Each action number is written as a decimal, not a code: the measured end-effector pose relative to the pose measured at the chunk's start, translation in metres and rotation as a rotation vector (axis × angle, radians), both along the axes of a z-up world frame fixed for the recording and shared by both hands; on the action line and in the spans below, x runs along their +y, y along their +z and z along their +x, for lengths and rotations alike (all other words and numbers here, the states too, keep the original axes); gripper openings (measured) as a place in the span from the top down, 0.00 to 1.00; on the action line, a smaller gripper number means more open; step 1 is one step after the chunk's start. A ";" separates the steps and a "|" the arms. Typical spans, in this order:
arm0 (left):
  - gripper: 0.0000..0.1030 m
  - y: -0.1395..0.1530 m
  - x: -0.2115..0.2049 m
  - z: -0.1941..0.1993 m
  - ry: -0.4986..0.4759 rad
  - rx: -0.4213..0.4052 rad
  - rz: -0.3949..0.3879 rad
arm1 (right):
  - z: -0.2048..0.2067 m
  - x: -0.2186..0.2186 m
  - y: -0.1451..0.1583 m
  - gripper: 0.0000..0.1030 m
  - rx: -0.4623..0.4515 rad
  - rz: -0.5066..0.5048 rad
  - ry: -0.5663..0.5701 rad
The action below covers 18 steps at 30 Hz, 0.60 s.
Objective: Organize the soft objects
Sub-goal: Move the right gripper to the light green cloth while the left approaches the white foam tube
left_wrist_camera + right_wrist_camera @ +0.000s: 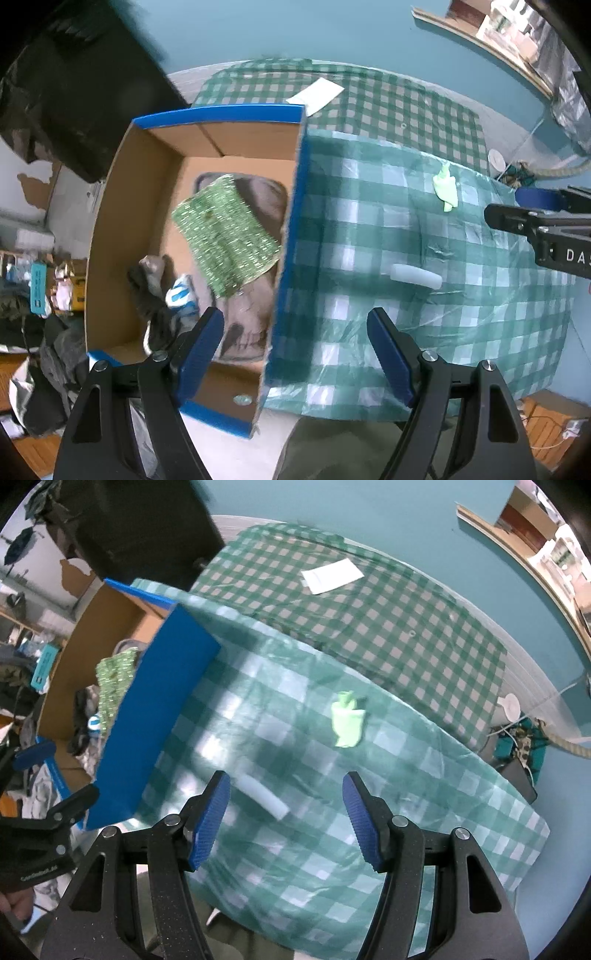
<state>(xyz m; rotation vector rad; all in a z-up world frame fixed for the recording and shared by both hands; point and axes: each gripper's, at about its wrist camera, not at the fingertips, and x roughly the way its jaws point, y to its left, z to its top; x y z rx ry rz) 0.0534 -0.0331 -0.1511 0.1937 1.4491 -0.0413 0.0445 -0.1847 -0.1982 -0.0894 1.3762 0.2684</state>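
While both grippers point down with nothing between their jaws, the left gripper (295, 354) hangs released over the wall of the box (288, 236) and the right gripper (286, 819) is released above the tablecloth (424, 794). Lying on that cloth are a white tube (264, 797) and a green lump (349, 722); a green scrubber (225, 236) rests inside the box

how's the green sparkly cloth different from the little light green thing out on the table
The sparkly green cloth lies inside the blue-edged cardboard box; the light green piece sits outside it on the checked tablecloth.

The cloth looks much larger and spread fairly flat; the piece is small and crumpled.

The cloth is mid green with shiny flecks; the piece is a plain, pale lime.

Both are green, and no gripper touches either.
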 end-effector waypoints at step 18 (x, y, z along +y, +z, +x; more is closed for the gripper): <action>0.21 -0.039 -0.053 0.038 -0.043 0.036 0.034 | 0.037 -0.027 -0.049 0.38 0.019 -0.016 -0.006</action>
